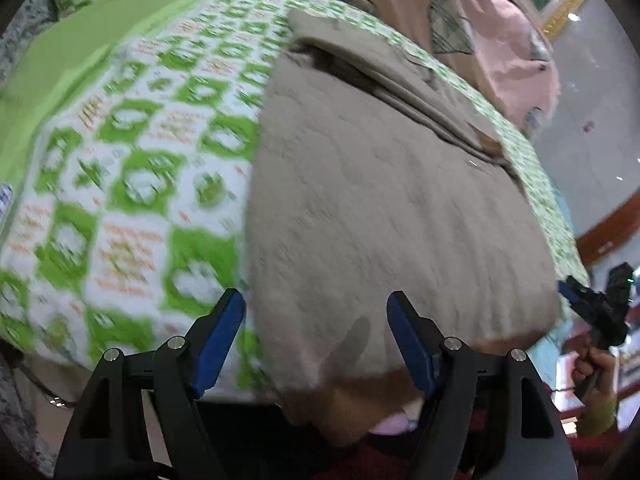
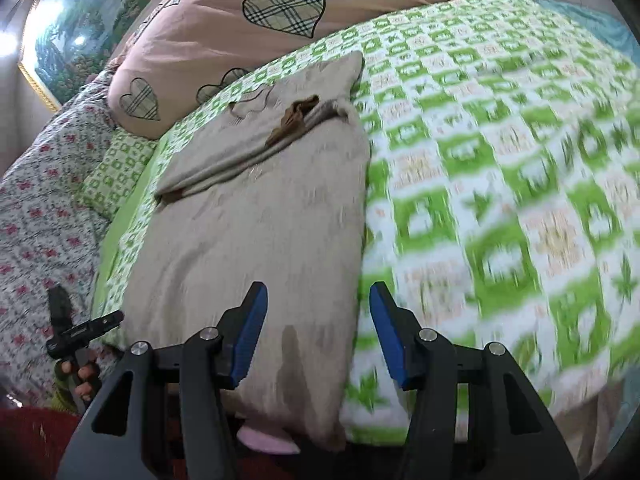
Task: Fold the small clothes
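A beige knit garment (image 1: 400, 208) lies flat on the green-and-white patterned bedspread (image 1: 132, 168), a folded part at its far end (image 1: 384, 68). Its near hem hangs over the bed's front edge. My left gripper (image 1: 316, 308) is open and empty, just above the hem's left corner. My right gripper (image 2: 318, 300) is open and empty above the hem's right corner; the garment (image 2: 256, 232) also shows there, with a brown tag (image 2: 294, 118) at the folded far end. Each gripper shows in the other's view, the right one (image 1: 592, 312) and the left one (image 2: 76, 332).
A pink duvet with checked hearts (image 2: 256, 12) is heaped at the back of the bed. A floral pink-and-grey cover (image 2: 40, 208) lies to the left. The bedspread (image 2: 500, 184) stretches right of the garment. A framed landscape picture (image 2: 72, 40) hangs on the wall.
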The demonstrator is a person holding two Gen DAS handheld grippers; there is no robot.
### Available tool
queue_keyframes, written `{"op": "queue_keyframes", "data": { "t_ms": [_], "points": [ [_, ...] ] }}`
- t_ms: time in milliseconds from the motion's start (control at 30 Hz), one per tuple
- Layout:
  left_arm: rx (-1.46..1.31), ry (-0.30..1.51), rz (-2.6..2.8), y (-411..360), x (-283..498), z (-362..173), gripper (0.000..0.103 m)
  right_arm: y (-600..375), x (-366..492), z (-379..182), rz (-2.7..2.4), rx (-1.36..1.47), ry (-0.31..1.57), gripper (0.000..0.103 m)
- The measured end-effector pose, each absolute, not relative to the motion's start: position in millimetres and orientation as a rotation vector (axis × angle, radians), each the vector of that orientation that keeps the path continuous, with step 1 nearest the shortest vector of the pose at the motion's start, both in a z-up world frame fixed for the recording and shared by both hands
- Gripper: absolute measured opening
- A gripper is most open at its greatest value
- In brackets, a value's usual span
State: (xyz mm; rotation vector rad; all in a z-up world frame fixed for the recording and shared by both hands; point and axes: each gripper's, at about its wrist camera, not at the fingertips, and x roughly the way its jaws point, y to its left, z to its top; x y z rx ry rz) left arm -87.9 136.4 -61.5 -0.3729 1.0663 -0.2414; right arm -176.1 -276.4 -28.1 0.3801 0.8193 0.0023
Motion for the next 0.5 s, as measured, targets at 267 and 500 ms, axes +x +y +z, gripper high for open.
{"op": "queue_keyframes", "data": {
  "t_ms": [267,500],
  "points": [
    [-0.374,1.085,-0.457,118.8,-116.0,-77.8,0.073,-265.2,-201.0,-56.6,0.222,0.419,0.860,0.054],
    [-0.345,1.086,-0.509,116.9,-116.8,-79.8,0.064,-255.7,-200.5,-67.0,0.300,0.377,0.895,0.054]
  ]
}}
